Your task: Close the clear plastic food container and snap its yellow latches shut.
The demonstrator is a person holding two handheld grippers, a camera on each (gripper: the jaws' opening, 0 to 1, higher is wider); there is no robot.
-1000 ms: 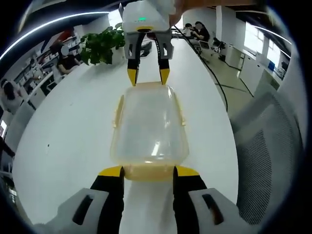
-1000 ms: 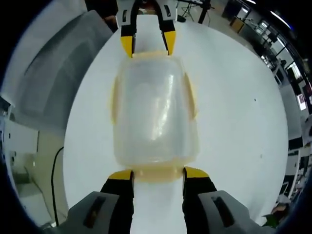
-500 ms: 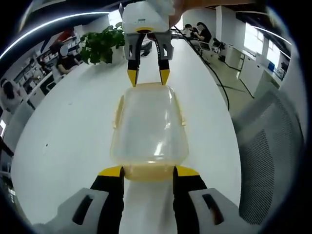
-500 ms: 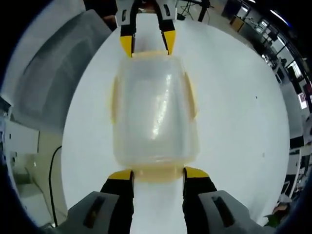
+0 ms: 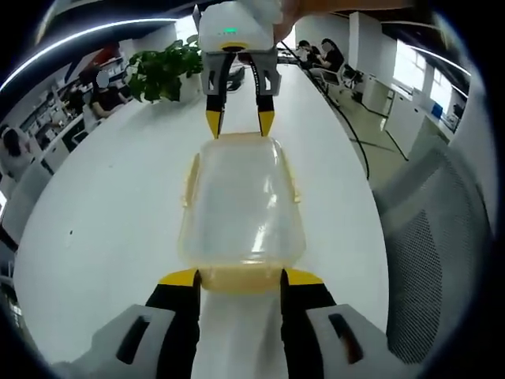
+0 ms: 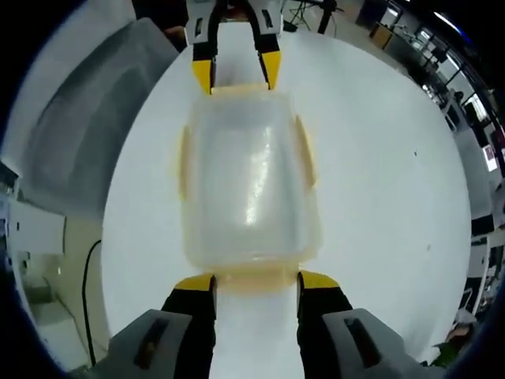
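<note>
I had the container (image 5: 241, 207) lying on the white table (image 5: 110, 213) with its long axis running straight from one tool to the other. My left gripper (image 5: 240, 278) stood at its near short end, jaws spread wide around the yellow latch (image 5: 241, 279) there; my right gripper (image 6: 256, 281) faced it at the opposite end, jaws equally wide. Neither end was nearer than the other, I judged.
</note>
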